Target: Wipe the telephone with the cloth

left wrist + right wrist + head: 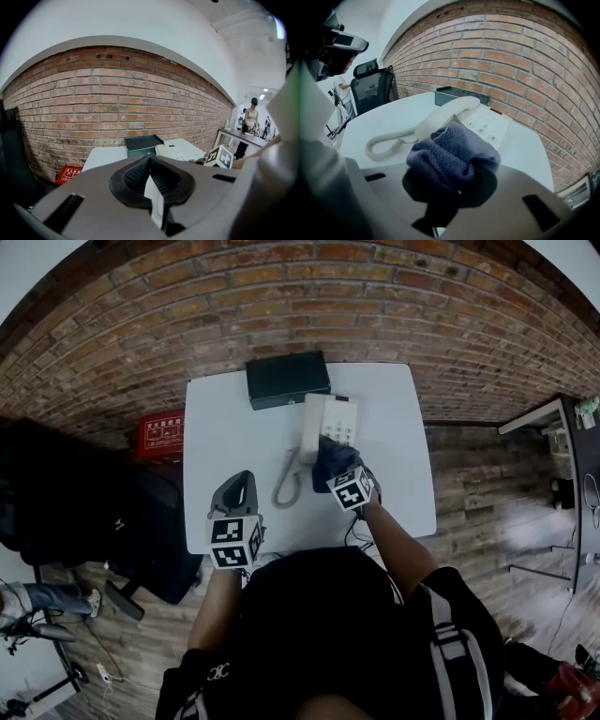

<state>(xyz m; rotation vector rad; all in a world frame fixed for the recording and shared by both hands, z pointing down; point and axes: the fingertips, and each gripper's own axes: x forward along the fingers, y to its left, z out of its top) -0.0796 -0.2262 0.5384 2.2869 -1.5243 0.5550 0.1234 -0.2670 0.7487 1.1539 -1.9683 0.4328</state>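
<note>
Cloth (450, 154), blue-grey knit, bunched into a thick wad, is pinched in the right gripper (450, 187), jaws clamped on its lower end. The wad lies against the telephone (485, 124) at centre frame, touching the keypad edge and the smooth cream handset (445, 117). Coiled cord (384, 143) loops at left on the white table (398, 117).

Left gripper (152, 180): ribbed black pads pressed together, nothing btwn them; in head view it sits lower left of the phone, well apart from it. Dark green rectangular box (288, 379) is at the table's far edge, against the brick wall (422, 315).
</note>
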